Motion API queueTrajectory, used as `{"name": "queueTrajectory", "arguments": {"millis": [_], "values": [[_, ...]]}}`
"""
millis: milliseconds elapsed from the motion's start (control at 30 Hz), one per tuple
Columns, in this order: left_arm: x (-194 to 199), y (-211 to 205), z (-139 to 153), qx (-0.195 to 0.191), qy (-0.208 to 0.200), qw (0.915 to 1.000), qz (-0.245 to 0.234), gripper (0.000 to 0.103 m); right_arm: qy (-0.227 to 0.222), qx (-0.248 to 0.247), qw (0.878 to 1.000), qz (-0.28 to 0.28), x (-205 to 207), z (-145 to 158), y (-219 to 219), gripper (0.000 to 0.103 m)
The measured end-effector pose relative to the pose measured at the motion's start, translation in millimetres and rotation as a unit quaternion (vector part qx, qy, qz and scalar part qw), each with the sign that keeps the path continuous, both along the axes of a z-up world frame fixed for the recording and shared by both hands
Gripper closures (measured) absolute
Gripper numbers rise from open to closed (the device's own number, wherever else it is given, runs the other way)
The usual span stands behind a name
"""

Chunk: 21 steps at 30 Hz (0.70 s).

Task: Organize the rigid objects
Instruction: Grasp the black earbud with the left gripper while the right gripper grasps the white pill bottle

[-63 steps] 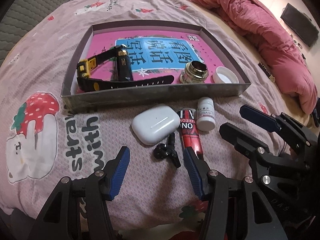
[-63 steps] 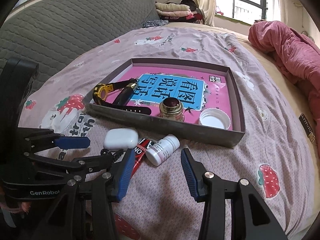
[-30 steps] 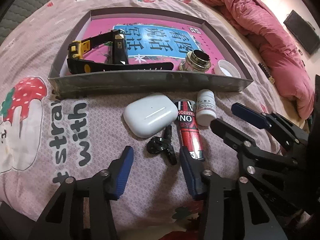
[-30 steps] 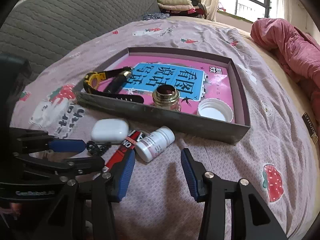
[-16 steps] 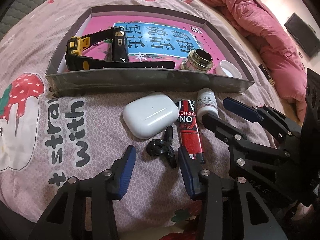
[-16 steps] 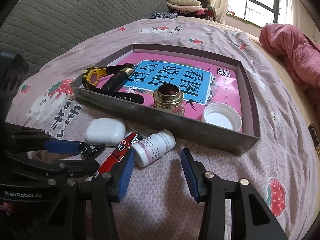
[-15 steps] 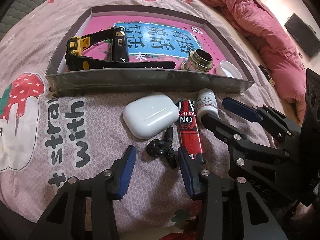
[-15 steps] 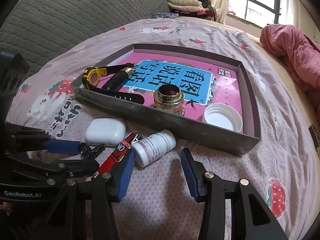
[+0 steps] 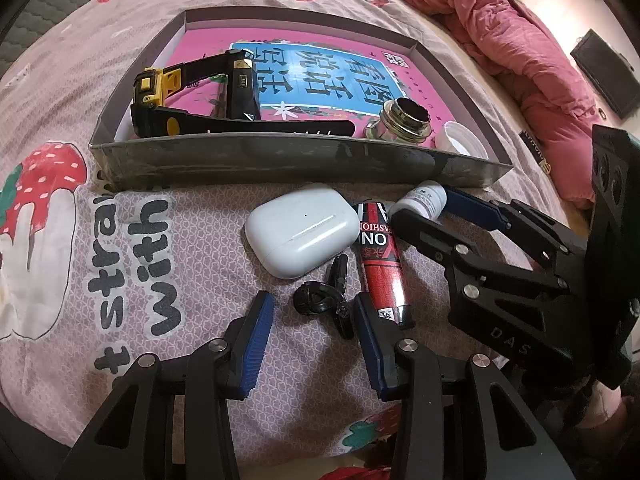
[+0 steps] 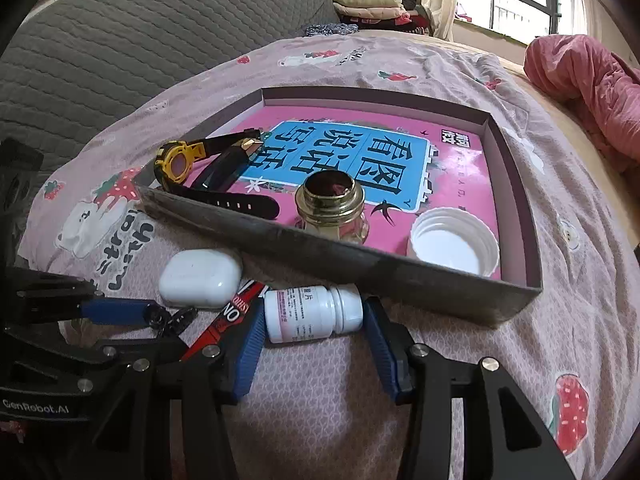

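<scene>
"ON" on red tube [image 9: 380, 258], "GenRobot.AI" on left gripper [image 10: 132, 322], "with" on bedsheet [image 9: 160, 268]

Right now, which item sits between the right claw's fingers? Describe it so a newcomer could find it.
On the bed, just outside the grey tray's near wall, a small white pill bottle lies sideways. Unlike the smooth earbud case nearby, it has a printed label and ribbed cap.

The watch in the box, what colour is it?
The watch is yellow with black straps, clearest in the right wrist view.

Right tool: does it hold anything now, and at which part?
Nothing is held yet. The open right tool straddles the white pill bottle lying on the bedsheet, one finger at its base, one at its cap.
</scene>
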<state>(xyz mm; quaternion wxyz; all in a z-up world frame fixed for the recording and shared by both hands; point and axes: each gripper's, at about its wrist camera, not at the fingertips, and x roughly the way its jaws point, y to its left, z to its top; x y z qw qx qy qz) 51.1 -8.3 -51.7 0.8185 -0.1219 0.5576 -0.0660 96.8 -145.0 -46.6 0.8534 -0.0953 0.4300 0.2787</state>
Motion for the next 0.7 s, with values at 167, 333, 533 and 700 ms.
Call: {"name": "queueTrajectory", "arguments": {"millis": [167,333,533,700], "values": [[0,0,-1,0.000,0.000,1.0000,0.001,0.060,0.003,0.009,1.000,0.001,1,-1,-1,0.055],[0,0,-2,0.000,0.001,1.0000,0.002,0.060,0.001,0.010,1.000,0.000,0,-1,0,0.057],[1,0,-2,0.010,-0.003,0.9999,0.006,0.067,0.009,0.023,1.000,-0.010,-3,-2,-5,0.057],[3,2,-3,0.010,0.000,0.9999,0.010,0.072,0.012,0.031,0.999,-0.022,-6,-1,-12,0.057]]}}
